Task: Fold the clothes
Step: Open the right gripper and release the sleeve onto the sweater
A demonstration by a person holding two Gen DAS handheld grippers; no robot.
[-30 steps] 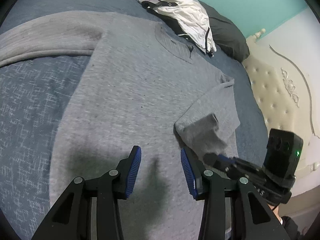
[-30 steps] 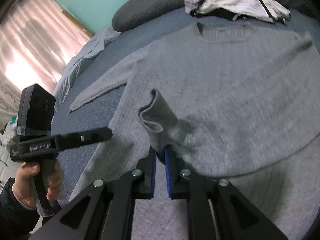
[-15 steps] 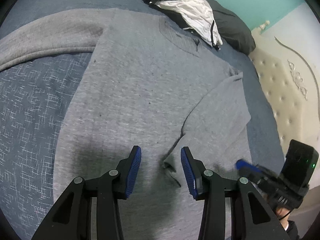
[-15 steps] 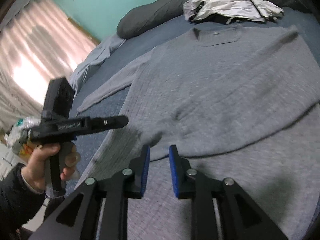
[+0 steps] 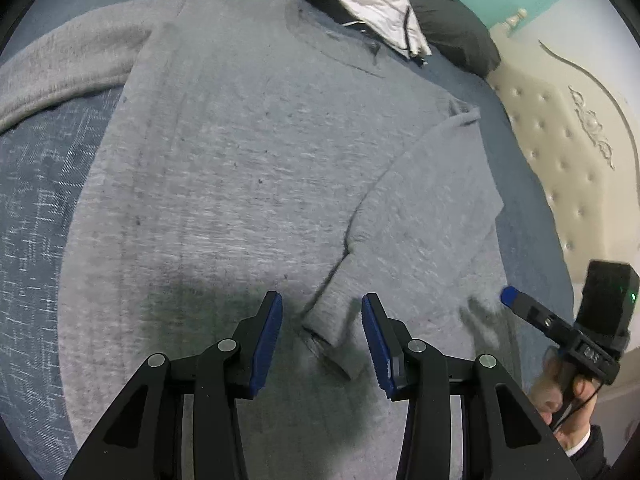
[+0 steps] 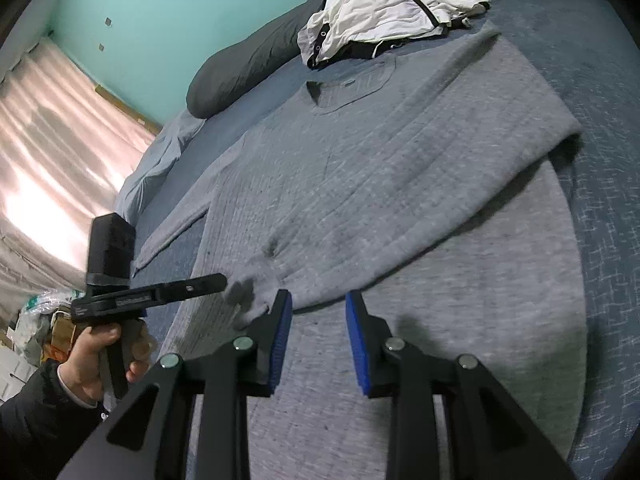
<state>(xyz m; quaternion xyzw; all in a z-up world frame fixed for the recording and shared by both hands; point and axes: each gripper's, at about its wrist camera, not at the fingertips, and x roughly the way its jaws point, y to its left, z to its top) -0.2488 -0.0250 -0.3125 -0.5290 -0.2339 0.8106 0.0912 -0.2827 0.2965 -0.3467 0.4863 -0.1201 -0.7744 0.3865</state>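
Fingers of the right gripper (image 6: pixel 318 336) are opening with nothing between their blue pads, only the sweater's body showing through the gap; fingers of the left gripper (image 5: pixel 322 344) stand partly open and empty, poised above the cuff (image 5: pixel 334 338) of the folded-in sleeve without pressing on it. The grey sweater (image 5: pixel 240 168) lies spread flat, front up, on the blue bed (image 5: pixel 36 184), its collar toward the dark pillow (image 6: pixel 248 68) and a crumpled white garment (image 6: pixel 384 12) touching the collar end. One sleeve (image 6: pixel 400 200) is already laid diagonally across the chest, its cuff resting near the hem just ahead of the left fingers; the other sleeve (image 5: pixel 68 64) is not yet folded and stretches out over the bedcover on the far side. I judge the sleeve-folding step to be half done (one in, one to go). Next, the outstretched sleeve needs pinching near its cuff and carrying across the chest to mirror the first, which calls for a grip on the sleeve alone without dragging the body out of square. The left hand (image 6: pixel 104 356) is the nearer one to it.
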